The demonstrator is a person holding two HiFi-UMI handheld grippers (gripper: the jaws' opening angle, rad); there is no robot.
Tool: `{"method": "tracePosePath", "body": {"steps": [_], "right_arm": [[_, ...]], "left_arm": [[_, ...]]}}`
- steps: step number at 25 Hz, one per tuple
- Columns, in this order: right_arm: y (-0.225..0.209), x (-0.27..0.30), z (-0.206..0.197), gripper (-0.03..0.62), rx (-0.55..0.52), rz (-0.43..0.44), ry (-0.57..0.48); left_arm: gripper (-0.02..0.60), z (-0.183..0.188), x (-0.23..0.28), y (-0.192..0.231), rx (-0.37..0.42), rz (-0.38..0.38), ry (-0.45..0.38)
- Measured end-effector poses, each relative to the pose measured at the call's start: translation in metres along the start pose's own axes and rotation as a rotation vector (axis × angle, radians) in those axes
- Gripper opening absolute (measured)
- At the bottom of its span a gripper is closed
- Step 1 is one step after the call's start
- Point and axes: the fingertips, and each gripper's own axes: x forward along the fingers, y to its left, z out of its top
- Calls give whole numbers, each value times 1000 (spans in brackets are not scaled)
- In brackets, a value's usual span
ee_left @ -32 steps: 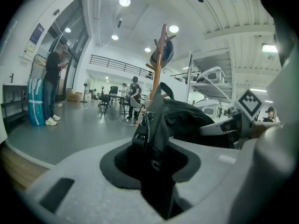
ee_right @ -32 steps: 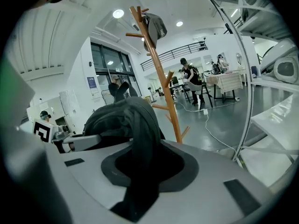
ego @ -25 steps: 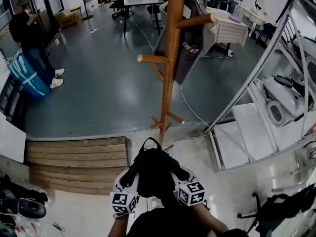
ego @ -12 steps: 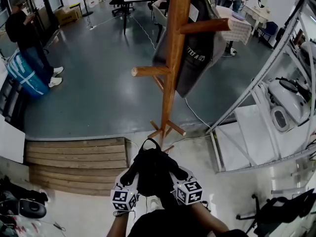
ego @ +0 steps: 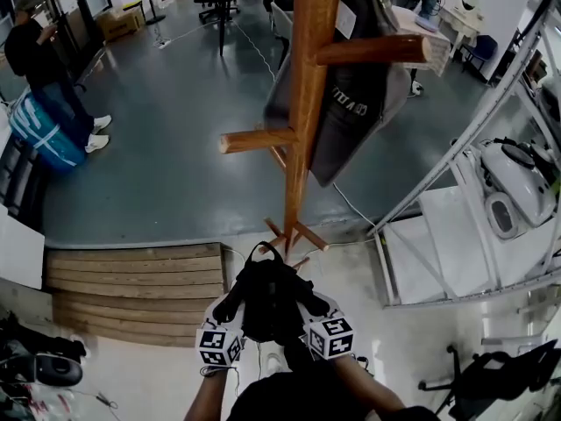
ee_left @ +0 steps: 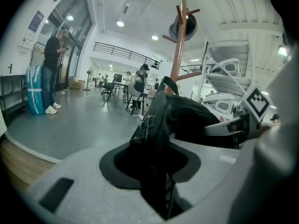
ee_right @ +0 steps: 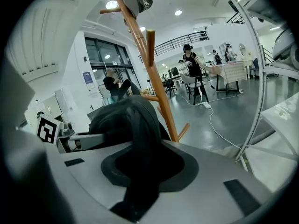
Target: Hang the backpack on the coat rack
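Note:
In the head view the black backpack [ego: 270,295] hangs between my two grippers, just short of the foot of the wooden coat rack [ego: 302,103]. My left gripper [ego: 230,308] is shut on its left side and my right gripper [ego: 308,303] on its right. In the left gripper view, black fabric with a zipper pull [ee_left: 148,122] fills the left gripper [ee_left: 159,171]. A thick black fold of the backpack [ee_right: 135,125] fills the right gripper [ee_right: 139,171]. One bare peg [ego: 254,139] sticks out left, another [ego: 377,51] points right. A dark grey garment [ego: 351,103] hangs on the rack.
A person stands far left beside a blue suitcase [ego: 44,134]. A wooden step [ego: 136,292] lies left of the backpack. A slanted metal frame [ego: 456,156] and white appliances [ego: 517,182] are at the right. Black gear lies at the bottom left [ego: 35,358] and bottom right [ego: 500,367].
The coat rack has come nearer and looms larger in the head view. Both grippers have kept their hold on the backpack and moved toward the rack with it.

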Motion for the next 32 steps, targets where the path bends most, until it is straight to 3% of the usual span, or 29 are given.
{"method": "tracePosePath", "body": {"steps": [32], "right_arm": [[-59,40,-16,89,25,-22,26]], "left_arm": [[120,-21,74,3,6,3,73]]}}
